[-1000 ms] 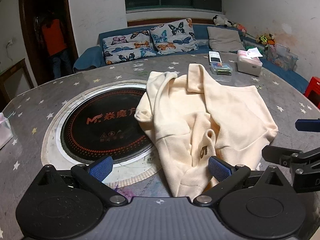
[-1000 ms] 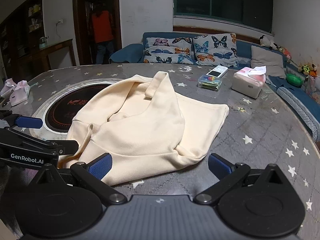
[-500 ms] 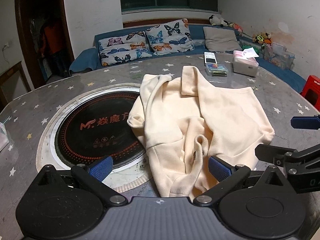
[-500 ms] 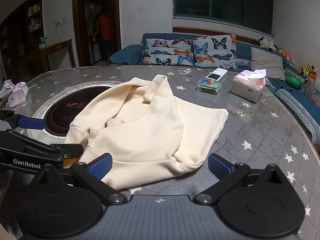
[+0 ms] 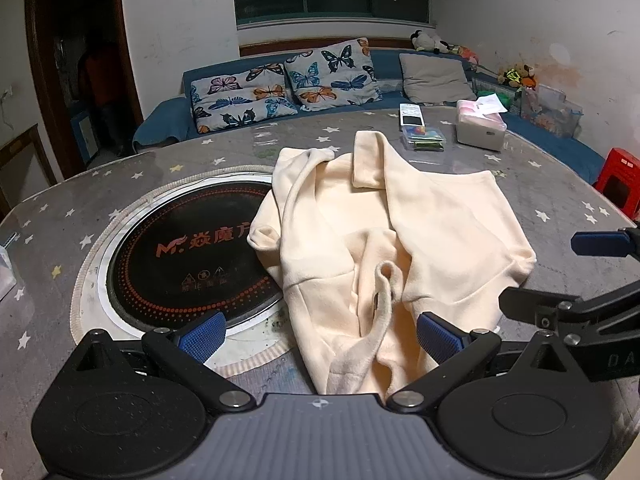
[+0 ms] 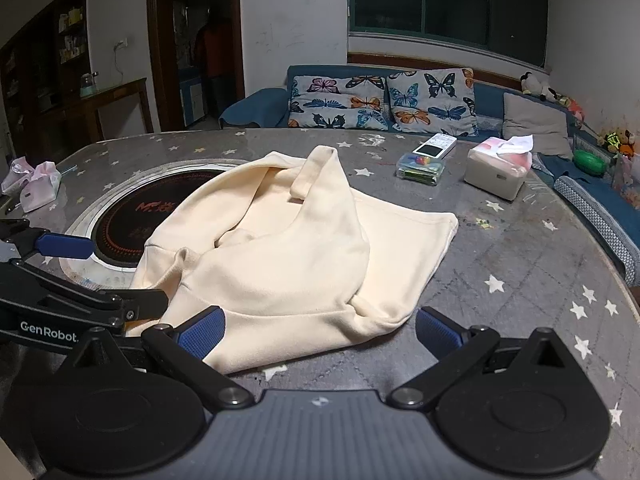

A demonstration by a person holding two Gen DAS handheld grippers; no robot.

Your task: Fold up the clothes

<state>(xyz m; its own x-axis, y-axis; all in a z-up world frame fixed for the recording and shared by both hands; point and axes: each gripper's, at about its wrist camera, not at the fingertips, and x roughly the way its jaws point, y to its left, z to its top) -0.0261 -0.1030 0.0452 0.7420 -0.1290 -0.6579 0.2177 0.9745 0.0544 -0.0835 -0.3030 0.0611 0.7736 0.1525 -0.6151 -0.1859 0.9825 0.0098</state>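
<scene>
Edging in toward the cream garment (image 5: 360, 240), both pairs of tongs are sitting lower and closer to its near hem than a second ago, while the cloth itself is lying just as crumpled as before. The left tongs (image 5: 318, 334) are spread wide, straddling the twisted strip of fabric at 6 o'clock without pinching it. The right tongs (image 6: 318, 330) are equally spread, hovering at the bunched near edge, gripping nothing. I judge that folding proper is not yet beginning; this is a lining-up for a first two-point grasp, likely to pull the piece flat.

On the left tongs, seen from the right wrist at 9 o'clock, white lettering is reading "GenRobot". The garment is resting mid-desk (image 6: 520, 260), its left side draping over the round black hob (image 5: 180, 260) at 10 o'clock, whose orange print is showing an "M" logo followed by Chinese characters, partly covered.

Farther off, at 1 o'clock, a small clear box (image 6: 420, 168), a remote (image 6: 436, 146) and a tissue box (image 6: 498, 170) are lying; their labels are too small to read. Butterfly cushions (image 6: 384, 98) are lining the sofa beyond.
</scene>
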